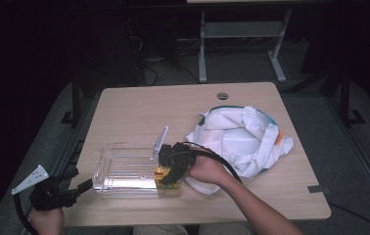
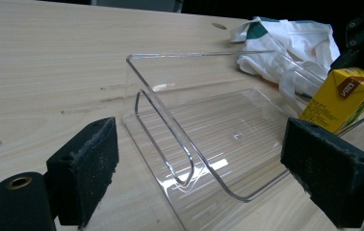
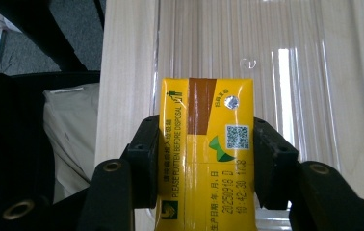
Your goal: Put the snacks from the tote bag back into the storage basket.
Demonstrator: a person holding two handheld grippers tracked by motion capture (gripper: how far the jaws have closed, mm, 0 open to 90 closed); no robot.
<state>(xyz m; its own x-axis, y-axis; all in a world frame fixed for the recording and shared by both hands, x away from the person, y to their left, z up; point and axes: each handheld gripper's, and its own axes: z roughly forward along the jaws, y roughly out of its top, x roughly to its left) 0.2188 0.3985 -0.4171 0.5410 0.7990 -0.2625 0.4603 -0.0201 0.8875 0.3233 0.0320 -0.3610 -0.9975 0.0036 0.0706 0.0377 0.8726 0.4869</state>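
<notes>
A clear plastic bin (image 1: 124,171) sits on the wooden tabletop (image 1: 139,107), toward the person's side. The right gripper (image 1: 171,172) is clenched on a yellow drink carton (image 3: 205,154), its black pads pressed against the carton's two sides, and holds it at the bin's right end, over the ribbed floor of the bin. The left gripper (image 1: 82,186) hangs just off the tabletop's left edge beside the bin, its jaws spread wide and holding nothing; in the left gripper view the bin's curved handle lies between the pads. A crumpled white cloth bag (image 1: 239,137) with green trim rests to the right of the bin.
</notes>
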